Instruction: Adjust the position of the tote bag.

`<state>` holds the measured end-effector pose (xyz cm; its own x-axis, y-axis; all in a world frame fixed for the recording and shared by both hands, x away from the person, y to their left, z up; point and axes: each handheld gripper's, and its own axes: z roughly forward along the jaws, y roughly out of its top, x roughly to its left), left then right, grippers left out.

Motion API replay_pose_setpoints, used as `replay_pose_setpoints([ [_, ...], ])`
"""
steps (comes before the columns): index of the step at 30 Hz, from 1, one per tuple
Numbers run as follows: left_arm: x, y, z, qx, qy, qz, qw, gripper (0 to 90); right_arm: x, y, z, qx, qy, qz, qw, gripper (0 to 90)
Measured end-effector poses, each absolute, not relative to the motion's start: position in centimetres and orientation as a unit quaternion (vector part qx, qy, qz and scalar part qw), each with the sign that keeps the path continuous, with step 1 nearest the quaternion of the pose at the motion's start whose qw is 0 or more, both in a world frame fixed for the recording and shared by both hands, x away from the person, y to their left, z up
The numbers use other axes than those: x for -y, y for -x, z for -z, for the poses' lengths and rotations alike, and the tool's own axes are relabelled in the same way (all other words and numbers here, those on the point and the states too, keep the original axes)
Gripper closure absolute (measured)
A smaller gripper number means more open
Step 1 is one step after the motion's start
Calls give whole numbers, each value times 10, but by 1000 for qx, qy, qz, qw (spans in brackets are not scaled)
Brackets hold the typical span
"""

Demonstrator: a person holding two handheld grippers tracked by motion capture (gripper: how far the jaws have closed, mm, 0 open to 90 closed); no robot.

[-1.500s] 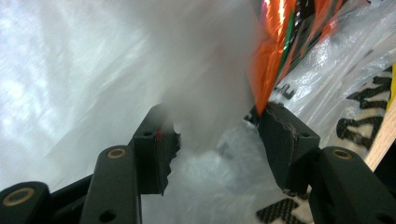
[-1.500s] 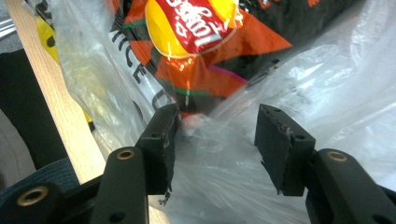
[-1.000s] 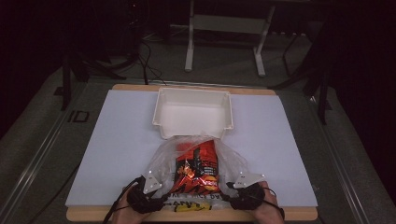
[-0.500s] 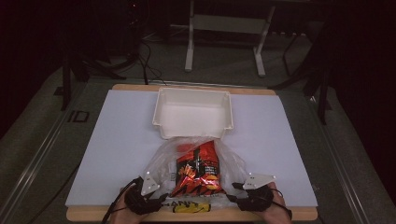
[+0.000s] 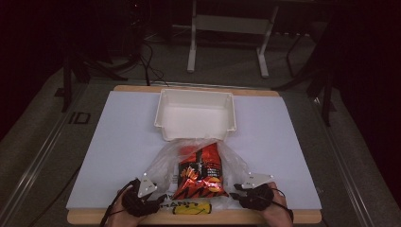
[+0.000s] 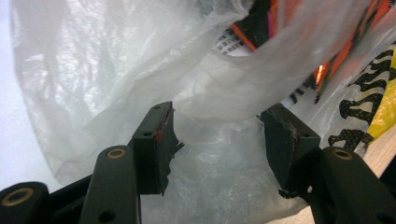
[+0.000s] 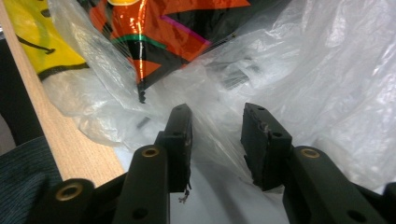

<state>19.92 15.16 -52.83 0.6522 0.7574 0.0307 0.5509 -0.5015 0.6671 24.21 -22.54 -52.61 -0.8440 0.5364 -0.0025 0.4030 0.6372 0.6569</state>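
while your left tongs (image 6: 215, 135) and right tongs (image 7: 215, 140) both gape released, the plastic bag (image 5: 165, 161) with its snack packet (image 5: 198, 172), low centre, may slip off the tabletop (image 5: 123, 137) edge.

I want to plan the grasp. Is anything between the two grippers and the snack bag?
Yes. The clear plastic bag wraps the snack bag, so its film lies before the open left gripper and the open right gripper.

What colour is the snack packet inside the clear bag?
Mostly orange-red with black, the snack packet shows best in the high view.
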Motion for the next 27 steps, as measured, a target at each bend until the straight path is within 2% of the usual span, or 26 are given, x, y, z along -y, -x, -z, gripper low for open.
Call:
replay_pose_setpoints([
  [7, -157, -202, 530, -394, -841, -181, 323, 453, 226, -244, 526, -897, -270, -335, 101, 688],
  [15, -156, -224, 536, -424, -816, -222, 325, 446, 227, -246, 526, -893, -282, -338, 97, 722],
  [18, -160, -228, 538, -434, -809, -211, 335, 442, 227, -246, 526, -892, -286, -338, 95, 729],
  [21, -175, -230, 541, -462, -786, -174, 371, 421, 228, -247, 526, -891, -287, -339, 93, 745],
  [27, -178, -226, 538, -464, -781, -184, 374, 428, 228, -248, 526, -890, -291, -338, 93, 757],
])
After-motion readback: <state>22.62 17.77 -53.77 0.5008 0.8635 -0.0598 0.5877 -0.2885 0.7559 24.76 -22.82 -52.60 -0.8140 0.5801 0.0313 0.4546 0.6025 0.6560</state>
